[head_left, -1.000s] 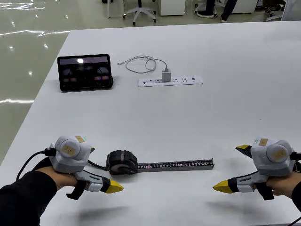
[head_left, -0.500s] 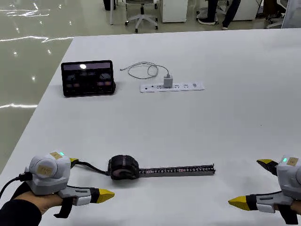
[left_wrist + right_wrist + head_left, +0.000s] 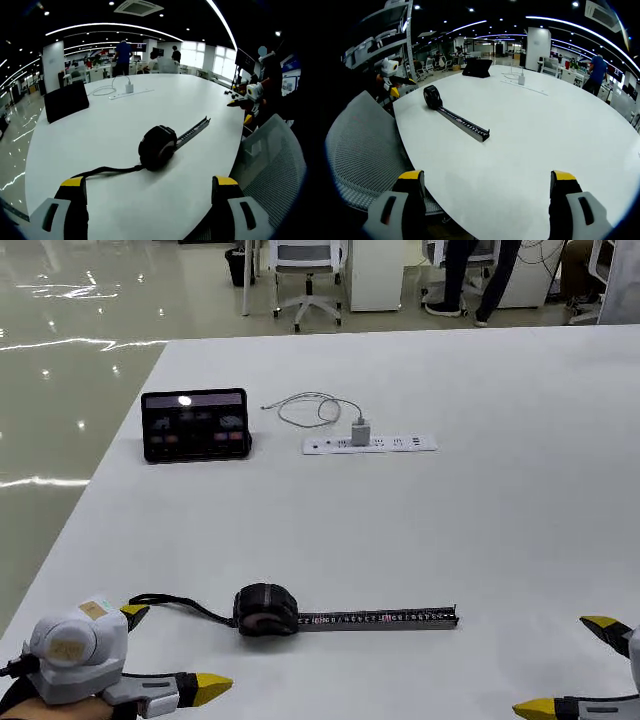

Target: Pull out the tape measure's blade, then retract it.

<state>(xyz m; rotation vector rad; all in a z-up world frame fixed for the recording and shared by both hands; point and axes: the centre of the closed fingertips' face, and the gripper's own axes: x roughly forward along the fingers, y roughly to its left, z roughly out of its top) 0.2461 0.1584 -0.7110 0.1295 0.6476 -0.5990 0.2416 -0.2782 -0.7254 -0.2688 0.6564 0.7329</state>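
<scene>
A black tape measure case (image 3: 265, 609) lies on the white table (image 3: 400, 520) with its blade (image 3: 380, 618) pulled out to the right and flat on the surface. A black wrist strap (image 3: 175, 603) trails left from the case. My left gripper (image 3: 170, 650) is open at the front left edge, short of the strap. In the left gripper view the case (image 3: 157, 147) lies ahead between the jaws, apart from them. My right gripper (image 3: 580, 667) is open at the front right, well clear of the blade tip (image 3: 484, 135); the case (image 3: 432, 96) lies farther off.
A dark tablet (image 3: 195, 425) stands at the back left. A white power strip (image 3: 370, 444) with a charger and looped cable (image 3: 312, 408) lies behind the middle. A mesh office chair (image 3: 360, 160) sits by the table's near edge. People and chairs are in the background.
Both grippers have drawn back toward the near edge and away from the tape measure. The head camera has tilted up. The tape and extended blade lie unmoved.
</scene>
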